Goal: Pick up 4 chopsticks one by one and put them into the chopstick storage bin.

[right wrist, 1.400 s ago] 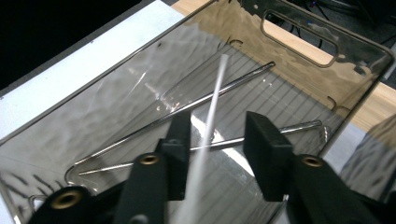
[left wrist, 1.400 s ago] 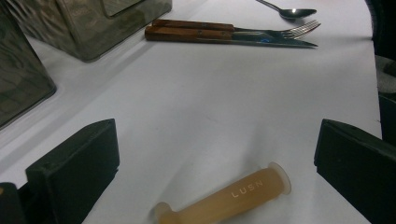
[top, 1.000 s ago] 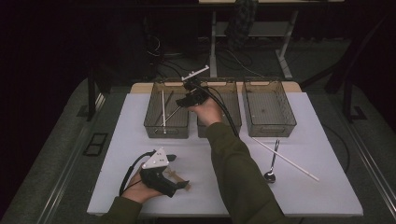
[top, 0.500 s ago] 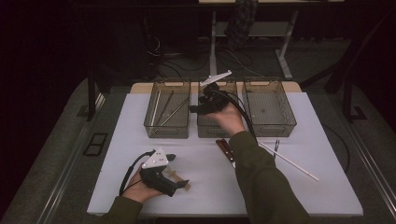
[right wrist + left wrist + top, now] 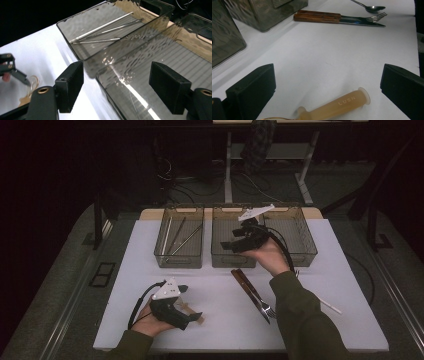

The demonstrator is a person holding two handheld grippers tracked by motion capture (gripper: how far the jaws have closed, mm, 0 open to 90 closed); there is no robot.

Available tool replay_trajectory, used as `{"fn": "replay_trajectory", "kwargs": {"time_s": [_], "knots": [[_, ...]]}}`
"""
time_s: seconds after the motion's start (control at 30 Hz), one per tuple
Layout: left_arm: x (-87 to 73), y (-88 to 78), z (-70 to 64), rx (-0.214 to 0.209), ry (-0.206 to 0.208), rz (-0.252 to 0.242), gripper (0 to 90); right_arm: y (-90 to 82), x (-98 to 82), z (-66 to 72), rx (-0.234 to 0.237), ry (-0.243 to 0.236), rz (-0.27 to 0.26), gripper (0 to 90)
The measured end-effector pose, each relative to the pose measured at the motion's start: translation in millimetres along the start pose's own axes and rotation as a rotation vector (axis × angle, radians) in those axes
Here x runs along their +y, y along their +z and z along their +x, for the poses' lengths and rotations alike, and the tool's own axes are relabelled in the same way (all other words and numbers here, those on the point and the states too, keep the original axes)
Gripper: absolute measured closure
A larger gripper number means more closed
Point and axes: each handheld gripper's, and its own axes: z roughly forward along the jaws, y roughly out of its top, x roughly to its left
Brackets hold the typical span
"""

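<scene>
In the left gripper view we looked along our left hand-held gripper (image 5: 329,87), its two black jaws standing wide apart above the white table (image 5: 324,50); between them, low in the picture, lay a translucent amber handle (image 5: 337,105) with raised lettering and a flared end, touching neither jaw; we could not tell what its nearer end belonged to; farther off lay a wooden-handled knife (image 5: 337,20) and a wooden-handled fork (image 5: 352,17) close side by side, tips pointing right; just beyond them rested a metal spoon (image 5: 372,7); at the upper left stood two smoky clear bins (image 5: 264,15).
</scene>
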Motion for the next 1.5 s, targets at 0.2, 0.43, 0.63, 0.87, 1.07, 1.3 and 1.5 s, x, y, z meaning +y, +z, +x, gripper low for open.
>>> {"fn": "replay_trajectory", "kwargs": {"time_s": [0.2, 0.43, 0.63, 0.87, 1.07, 1.3, 1.5], "knots": [[0.1, 0.4, -0.5, 0.001, 0.008, 0.001, 0.0, -19.1, -18.8, -4.0, -0.005, -0.014, -0.018, 27.2], [0.2, 0.4, -0.5, -0.001, 0.007, -0.001, 0.0, -42.9, -40.8, -11.1, -0.02, -0.008, -0.041, 24.6], [0.4, 0.3, -0.7, -0.002, 0.009, -0.001, 0.0, -63.8, -55.4, -9.0, -0.034, -0.031, -0.044, 24.2], [0.5, 0.2, -0.8, -0.004, 0.008, -0.002, 0.0, -83.8, -80.0, -9.4, -0.045, -0.027, -0.043, 23.8], [0.4, 0.8, -0.5, -0.003, 0.006, -0.001, 0.0, -97.9, -102.6, -11.8, -0.059, -0.008, -0.04, 23.2], [0.6, 1.1, -1.4, -0.006, 0.007, 0.002, 0.0, -111.7, -126.1, -16.9, -0.078, 0.007, -0.016, 23.2], [0.9, 0.4, -1.5, -0.009, 0.01, 0.0, 0.0, -121.8, -146.7, -26.3, -0.092, 0.049, -0.013, 23.5]]}}
